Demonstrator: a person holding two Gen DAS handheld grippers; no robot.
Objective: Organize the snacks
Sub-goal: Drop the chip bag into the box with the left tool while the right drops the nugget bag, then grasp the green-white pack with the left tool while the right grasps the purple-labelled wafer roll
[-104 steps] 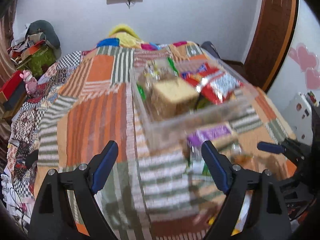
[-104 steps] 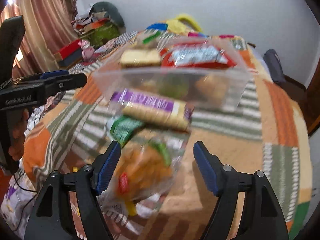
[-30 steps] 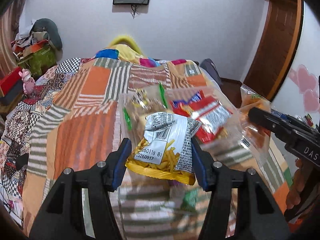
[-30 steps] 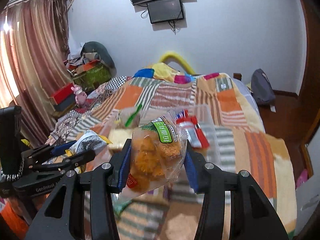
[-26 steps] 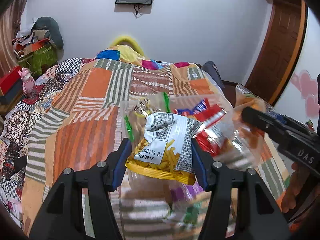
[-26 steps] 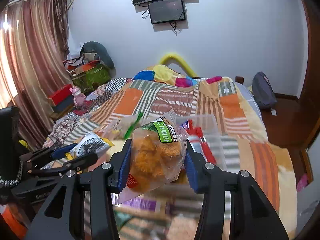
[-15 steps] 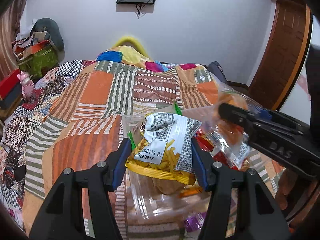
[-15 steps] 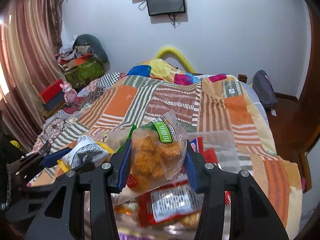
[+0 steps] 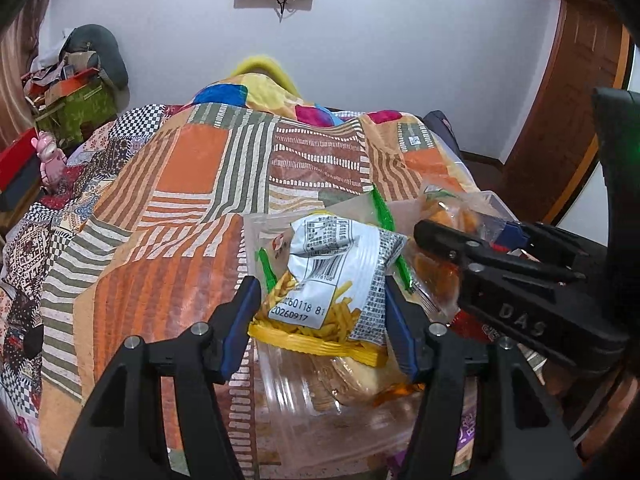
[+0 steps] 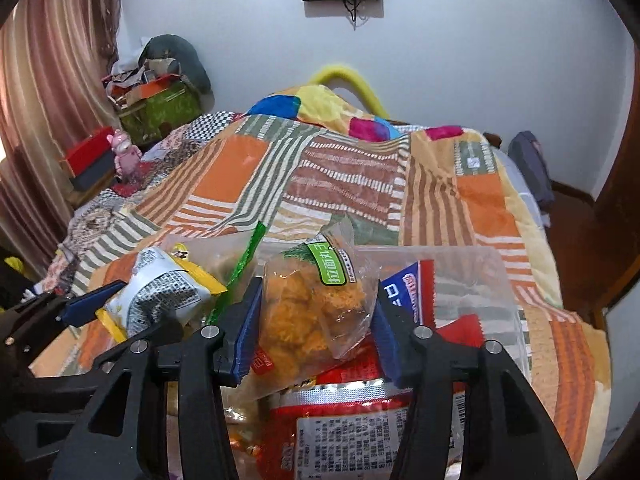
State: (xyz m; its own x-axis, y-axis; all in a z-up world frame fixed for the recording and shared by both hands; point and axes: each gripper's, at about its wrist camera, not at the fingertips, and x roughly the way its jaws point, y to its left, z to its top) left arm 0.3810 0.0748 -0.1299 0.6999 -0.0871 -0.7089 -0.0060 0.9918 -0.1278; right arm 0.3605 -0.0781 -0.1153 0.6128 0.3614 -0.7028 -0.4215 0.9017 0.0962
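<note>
My left gripper (image 9: 322,300) is shut on a white and yellow bag of fries snack (image 9: 332,280) and holds it over the clear plastic bin (image 9: 280,380) on the bed. My right gripper (image 10: 318,316) is shut on a clear bag of orange crunchy snack (image 10: 312,312) with a green label, also above the bin (image 10: 472,280). The right gripper shows in the left wrist view (image 9: 452,240), just right of the fries bag. The left gripper shows at the left of the right wrist view (image 10: 132,304). A red snack packet (image 10: 344,424) lies in the bin below.
The bin sits on a patchwork quilt (image 9: 168,208) of orange and striped squares. A purple packet (image 9: 468,436) lies beside the bin. Boxes, clothes and a pink toy (image 9: 50,156) stand left of the bed. A wooden door (image 9: 576,112) is at the right.
Both grippers closed on their bags, lifted them off the quilt and carried them forward over the bin. The bin now lies right beneath both bags.
</note>
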